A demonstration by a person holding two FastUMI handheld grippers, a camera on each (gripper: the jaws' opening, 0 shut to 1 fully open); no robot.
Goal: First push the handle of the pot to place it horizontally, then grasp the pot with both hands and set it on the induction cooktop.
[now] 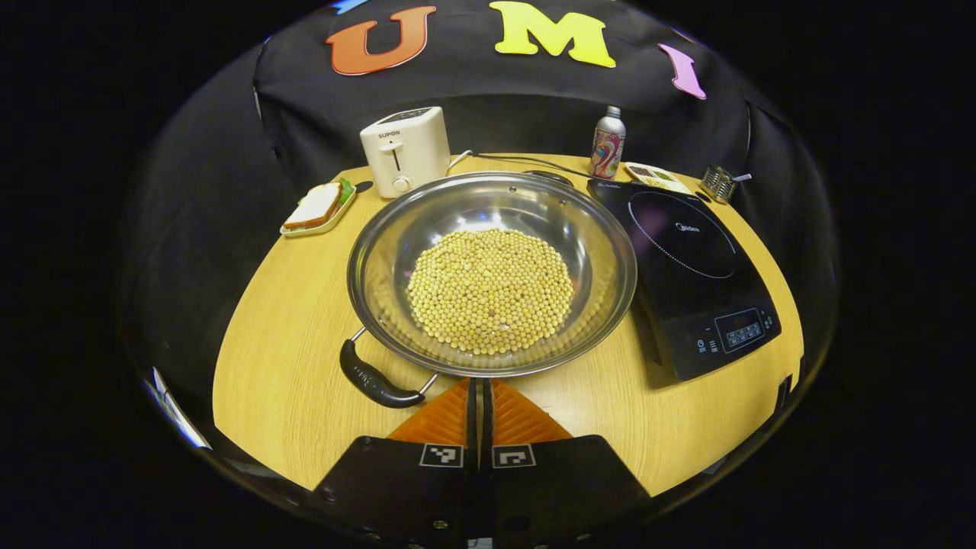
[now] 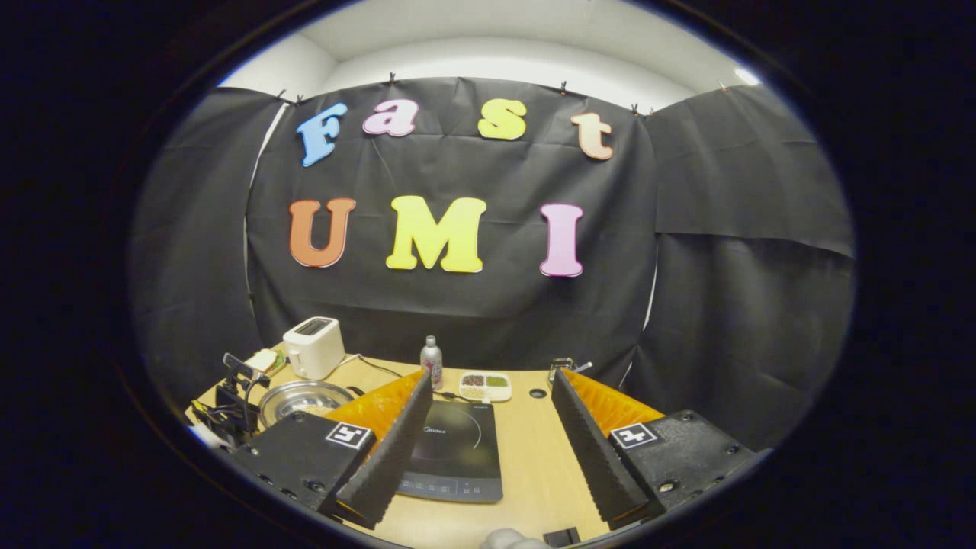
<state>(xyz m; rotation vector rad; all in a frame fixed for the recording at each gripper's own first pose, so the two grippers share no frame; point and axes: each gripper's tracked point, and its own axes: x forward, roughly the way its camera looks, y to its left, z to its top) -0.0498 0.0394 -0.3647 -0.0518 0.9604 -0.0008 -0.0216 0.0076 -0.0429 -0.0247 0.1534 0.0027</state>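
Pot crowds cooktop left edge; toaster close behind; bare table left of pot.

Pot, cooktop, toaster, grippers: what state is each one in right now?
Pot: on the table, full of beans, handle angled toward the camera.
Cooktop: bare, nothing on it.
Toaster: upright, slots look empty.
Bottle: upright, capped.
Left gripper: shut, empty.
Right gripper: open, empty.
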